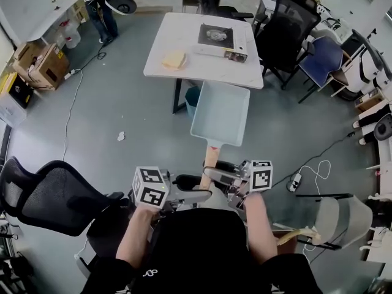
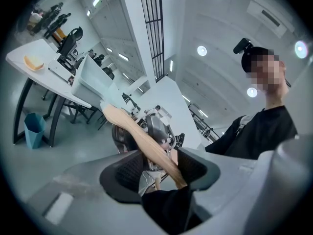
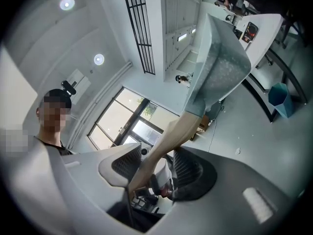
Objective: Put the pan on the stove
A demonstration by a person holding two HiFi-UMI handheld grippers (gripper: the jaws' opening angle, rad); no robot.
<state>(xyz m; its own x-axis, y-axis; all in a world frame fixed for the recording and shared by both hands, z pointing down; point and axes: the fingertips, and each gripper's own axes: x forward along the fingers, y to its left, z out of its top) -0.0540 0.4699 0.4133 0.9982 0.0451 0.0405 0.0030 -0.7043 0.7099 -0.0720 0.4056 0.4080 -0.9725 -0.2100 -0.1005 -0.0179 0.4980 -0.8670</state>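
A pale grey rectangular pan (image 1: 220, 112) with a wooden handle (image 1: 209, 160) hangs in the air in front of me, its mouth turned toward the white table (image 1: 184, 38). On that table lies a dark square stove plate (image 1: 215, 35). My left gripper (image 1: 197, 194) and right gripper (image 1: 215, 174) both close on the handle from either side. In the left gripper view the handle (image 2: 142, 141) runs between the left gripper's (image 2: 156, 168) pads up to the pan (image 2: 90, 80). The right gripper view shows the handle (image 3: 168, 141) between the right gripper's (image 3: 156, 168) pads, with the pan (image 3: 220, 67) above.
A yellow sponge-like piece (image 1: 174, 59) lies on the table's near left corner. A teal bin (image 1: 192, 100) stands under the table. A black mesh chair (image 1: 55, 195) is at my left, office chairs (image 1: 294, 29) at the far right, cardboard boxes (image 1: 37, 63) at the left wall.
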